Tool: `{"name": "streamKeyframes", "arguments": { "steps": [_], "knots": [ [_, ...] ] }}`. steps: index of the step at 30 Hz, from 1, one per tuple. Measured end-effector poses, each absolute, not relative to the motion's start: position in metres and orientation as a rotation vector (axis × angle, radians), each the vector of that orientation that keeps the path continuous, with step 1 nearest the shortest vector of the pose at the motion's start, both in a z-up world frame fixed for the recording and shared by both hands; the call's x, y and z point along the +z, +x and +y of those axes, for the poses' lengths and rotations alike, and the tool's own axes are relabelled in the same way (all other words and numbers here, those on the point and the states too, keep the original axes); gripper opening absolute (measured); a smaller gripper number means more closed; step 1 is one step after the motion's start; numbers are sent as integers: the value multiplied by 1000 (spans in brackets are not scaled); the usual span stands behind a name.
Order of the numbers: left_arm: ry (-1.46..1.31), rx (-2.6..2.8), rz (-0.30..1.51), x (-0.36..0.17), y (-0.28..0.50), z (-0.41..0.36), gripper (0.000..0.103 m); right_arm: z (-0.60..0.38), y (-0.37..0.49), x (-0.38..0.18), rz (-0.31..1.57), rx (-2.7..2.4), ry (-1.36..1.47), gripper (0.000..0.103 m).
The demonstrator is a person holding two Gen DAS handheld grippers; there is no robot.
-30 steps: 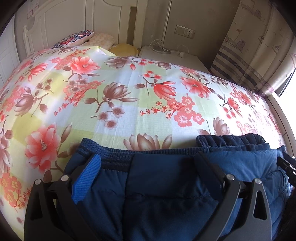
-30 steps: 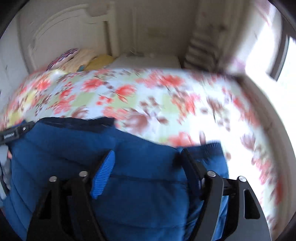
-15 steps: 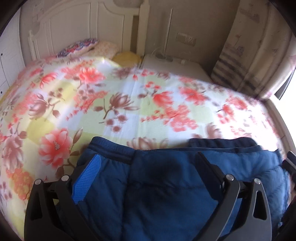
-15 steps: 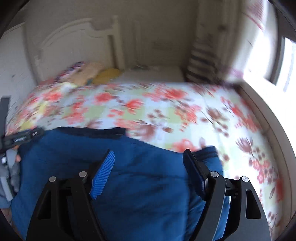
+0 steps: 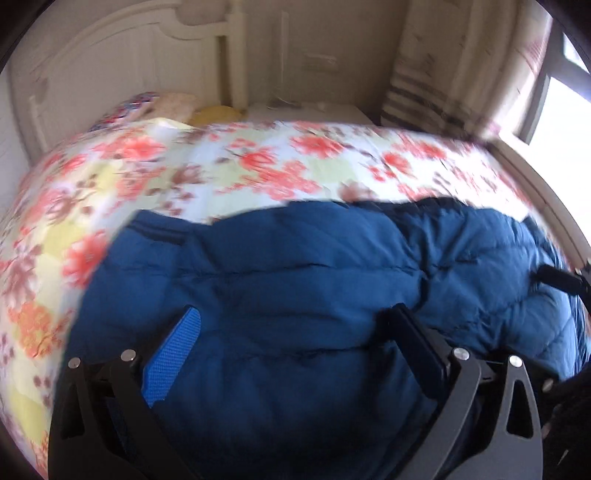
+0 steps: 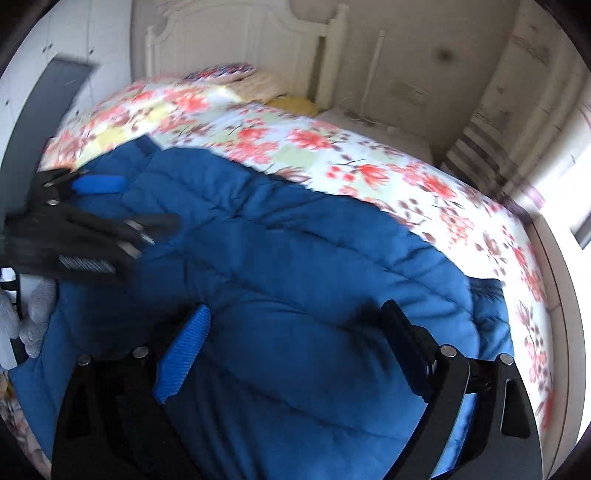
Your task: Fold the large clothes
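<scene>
Two claws work over one quilted blue jacket, which lies folded flat on the floral bed cover. The right claw is opening, nothing pinched between its pads. The left claw stands released above the padding. To finish this step well, lift both clear without snagging the fabric, then check that the far hem lies straight. Pillows rest beyond, against the headboard.
</scene>
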State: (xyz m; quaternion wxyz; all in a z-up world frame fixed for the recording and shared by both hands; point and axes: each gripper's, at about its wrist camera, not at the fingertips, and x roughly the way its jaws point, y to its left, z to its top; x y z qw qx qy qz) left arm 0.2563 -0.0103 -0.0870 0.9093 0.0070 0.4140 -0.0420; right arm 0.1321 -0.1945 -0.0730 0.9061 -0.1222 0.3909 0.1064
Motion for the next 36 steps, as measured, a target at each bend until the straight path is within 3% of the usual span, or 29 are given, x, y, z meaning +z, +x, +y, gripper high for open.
{"name": "streamKeyframes", "arguments": {
  "steps": [3, 9, 17, 21, 26, 36],
  "knots": [
    [-15, -9, 806, -74, 244, 27, 101, -235, 129, -68, 793, 121, -191, 88],
    [-158, 30, 904, -94, 254, 78, 100, -298, 133, -93, 856, 113, 60, 88],
    [-101, 58, 753, -64, 224, 69, 100, -266, 94, -55, 699, 108, -84, 88],
    [-12, -95, 704, -44, 190, 22, 101, -225, 66, -45, 670, 248, -229, 89],
    [226, -112, 796, -95, 191, -38, 101, -179, 62, -90, 746, 341, -364, 91],
    [139, -82, 811, -89, 173, -6, 101, -221, 53, -75, 736, 249, -287, 91]
  ]
}}
